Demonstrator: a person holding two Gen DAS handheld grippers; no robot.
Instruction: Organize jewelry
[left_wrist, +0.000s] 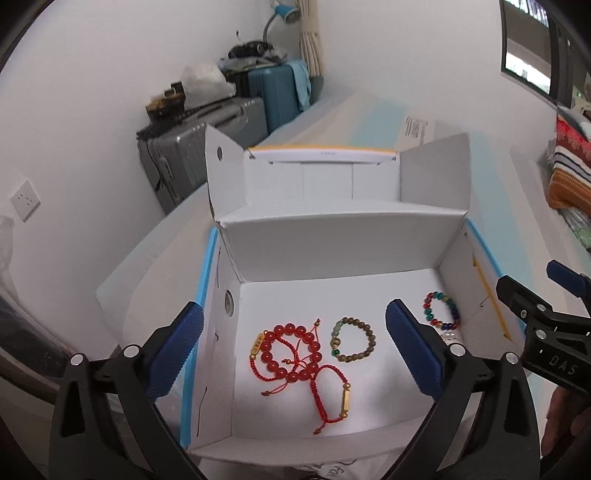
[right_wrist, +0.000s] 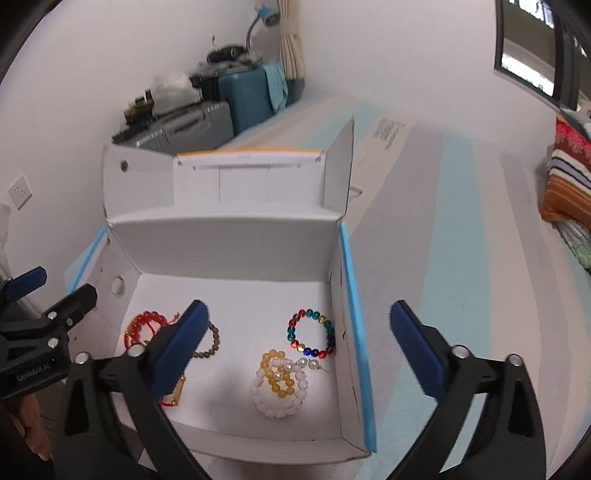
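The right gripper (left_wrist: 554, 295) bore "DAS" in white on its black body. The left gripper (right_wrist: 44, 299) carried "GenRobot.AI", partly blurred. A printed label (left_wrist: 415, 129) on the tabletop was too small to read.

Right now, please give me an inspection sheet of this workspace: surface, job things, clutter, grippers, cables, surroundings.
Surface: white box, lid open, on a pale striped top.
Job things: all on the box floor: red bead bracelet, red cord bracelets, brown bead bracelet, multicoloured bracelet, yellow bracelet lying over the white bracelet.
Clutter: nothing seen.
Grippers: left gripper and right gripper open, nothing between the fingers.
Cables: nothing seen.
Surroundings: suitcases, lamp, wall socket, window, striped fabric.
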